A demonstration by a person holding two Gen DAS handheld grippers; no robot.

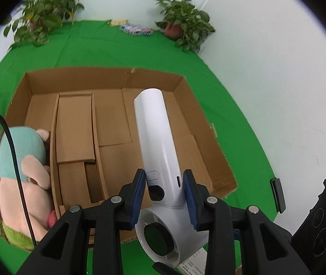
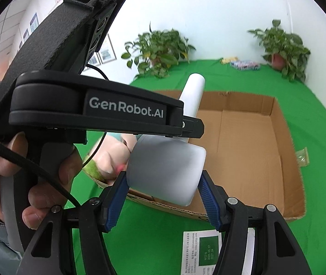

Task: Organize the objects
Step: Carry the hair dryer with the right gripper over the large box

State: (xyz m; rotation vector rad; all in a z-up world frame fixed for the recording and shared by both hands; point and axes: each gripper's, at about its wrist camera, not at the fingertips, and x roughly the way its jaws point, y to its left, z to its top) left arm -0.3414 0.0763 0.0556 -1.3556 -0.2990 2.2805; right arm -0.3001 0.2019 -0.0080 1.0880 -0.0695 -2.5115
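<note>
A white hair dryer (image 1: 156, 142) hangs over the near part of an open cardboard box (image 1: 105, 74), its handle pointing toward the far wall. My left gripper (image 1: 164, 176) is shut on the handle just above the round head. In the right wrist view, my right gripper (image 2: 163, 177) is shut on the dryer's head (image 2: 167, 167), blue pads on both sides. A hand holds the left gripper's black housing (image 2: 94, 112) at the left. A pink and teal plush toy (image 1: 25, 171) lies at the box's left end.
Loose cardboard pieces line the box floor (image 1: 75, 133). Green cloth (image 1: 243, 119) covers the table up to a white wall. Two potted plants (image 1: 46, 16) (image 1: 183, 25) and colourful packets (image 1: 135, 28) stand at the back. A printed label (image 2: 199, 247) lies near the front edge.
</note>
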